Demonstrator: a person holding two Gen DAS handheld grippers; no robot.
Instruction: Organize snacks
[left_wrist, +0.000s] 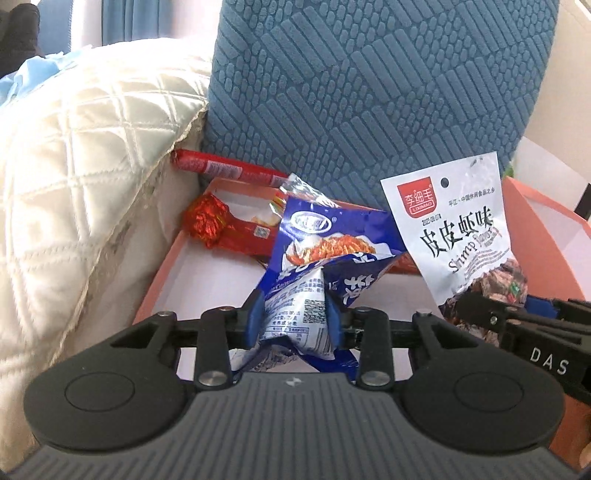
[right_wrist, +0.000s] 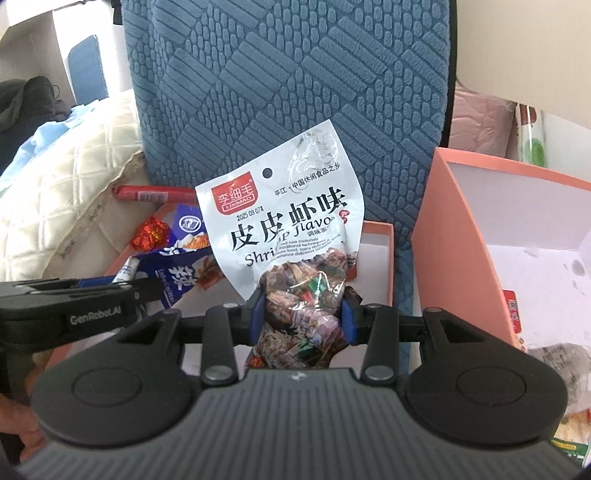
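Observation:
My left gripper (left_wrist: 295, 314) is shut on a crumpled blue snack packet (left_wrist: 325, 240), which it holds above a shallow orange box (left_wrist: 162, 273) with a white inside. Its pads pinch the packet's lower part. My right gripper (right_wrist: 304, 314) is shut on the clear bottom of a white shrimp-flavour packet (right_wrist: 280, 206), which stands upright over the same box (right_wrist: 384, 236). The white packet (left_wrist: 454, 221) also shows at the right of the left wrist view. The left gripper (right_wrist: 110, 291) and blue packet (right_wrist: 177, 273) lie just left of the right one.
A red sausage stick (left_wrist: 221, 168) lies behind the box and a red foil-wrapped snack (left_wrist: 207, 219) in its far corner. A blue textured cushion (left_wrist: 369, 92) stands behind, a cream quilted cover (left_wrist: 92, 147) to the left. A second orange box (right_wrist: 436, 221) at the right holds other packets.

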